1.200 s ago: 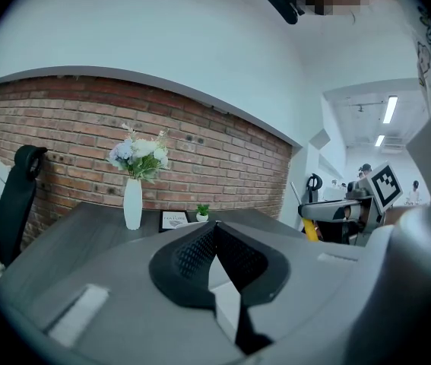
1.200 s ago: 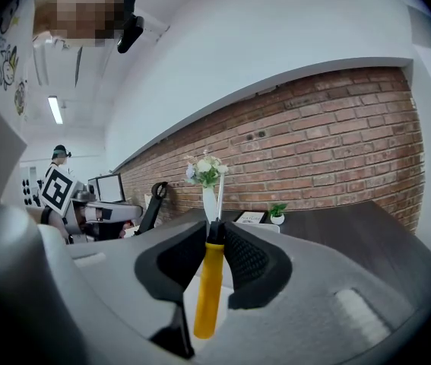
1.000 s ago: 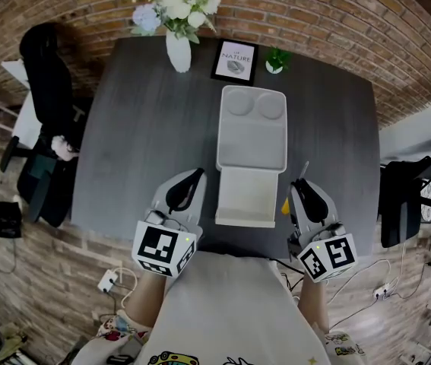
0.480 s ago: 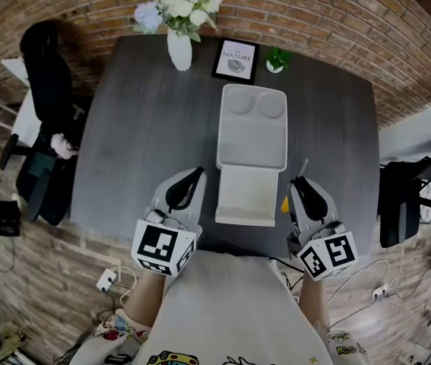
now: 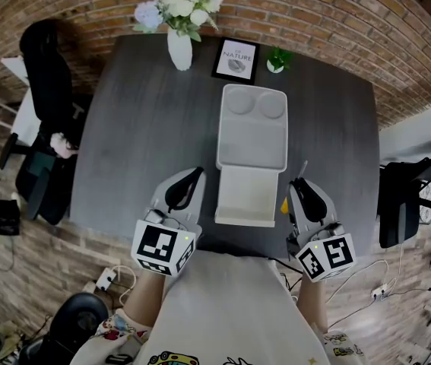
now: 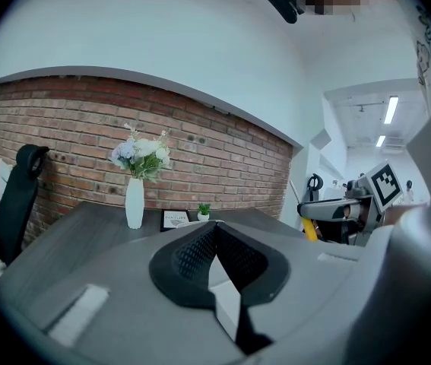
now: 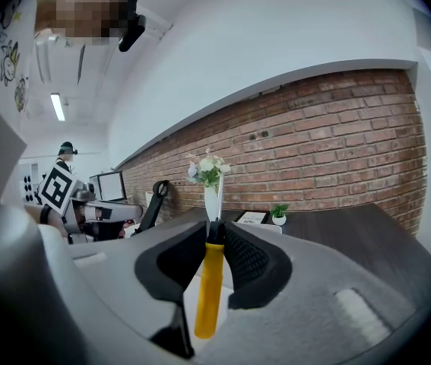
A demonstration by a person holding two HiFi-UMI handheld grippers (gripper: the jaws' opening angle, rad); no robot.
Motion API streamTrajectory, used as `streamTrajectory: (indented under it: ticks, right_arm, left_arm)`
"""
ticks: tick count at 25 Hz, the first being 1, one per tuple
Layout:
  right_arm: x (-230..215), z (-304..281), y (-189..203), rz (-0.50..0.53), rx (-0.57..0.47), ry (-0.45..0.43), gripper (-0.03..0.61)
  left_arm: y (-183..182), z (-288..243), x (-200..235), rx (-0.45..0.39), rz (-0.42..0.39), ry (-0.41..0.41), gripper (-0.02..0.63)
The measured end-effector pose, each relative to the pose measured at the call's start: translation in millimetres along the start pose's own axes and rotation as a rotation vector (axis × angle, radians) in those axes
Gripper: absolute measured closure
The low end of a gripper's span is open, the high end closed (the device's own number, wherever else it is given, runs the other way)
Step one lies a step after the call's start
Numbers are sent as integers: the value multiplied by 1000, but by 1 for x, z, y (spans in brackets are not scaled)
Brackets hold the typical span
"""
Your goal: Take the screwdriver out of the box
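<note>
A black chair (image 5: 48, 74) stands off the table's left edge on a floor (image 5: 17, 268) of wood-look planks, where a white power strip (image 5: 107, 281) also lies. The table (image 5: 139, 143) is dark grey with a fine wood grain, and its far edge lies against a red brick wall (image 5: 337, 21). Over the near edge, left of the middle, the left tongs (image 5: 198, 172) are closed tip to tip with nothing between them. At the far edge stand a white vase of pale flowers (image 5: 178, 48), a framed picture (image 5: 235, 59) and a small potted plant (image 5: 277, 59), in that order. An open white box (image 5: 251, 143) lies along the table's middle, reaching from near the picture to close by the near edge. Just beside the box's near right corner, the right tongs (image 5: 299, 181) are clamped on the yellow handle of the screwdriver (image 7: 208, 287), outside the box, with its thin metal shaft pointing past the tips toward the far edge. Another dark chair (image 5: 397, 204) stands off the table's right edge.
</note>
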State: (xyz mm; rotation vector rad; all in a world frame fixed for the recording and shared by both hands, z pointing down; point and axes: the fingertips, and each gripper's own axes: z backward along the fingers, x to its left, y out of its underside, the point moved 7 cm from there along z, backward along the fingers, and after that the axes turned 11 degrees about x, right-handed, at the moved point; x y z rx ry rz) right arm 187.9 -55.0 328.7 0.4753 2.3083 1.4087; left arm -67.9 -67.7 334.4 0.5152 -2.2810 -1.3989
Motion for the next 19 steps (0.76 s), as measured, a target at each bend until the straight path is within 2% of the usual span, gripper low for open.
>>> streamTrajectory:
  ticks: [19]
  right_arm:
    - [0, -6, 2, 5, 16, -8, 503]
  left_arm:
    - [3, -1, 4, 5, 3, -5, 615]
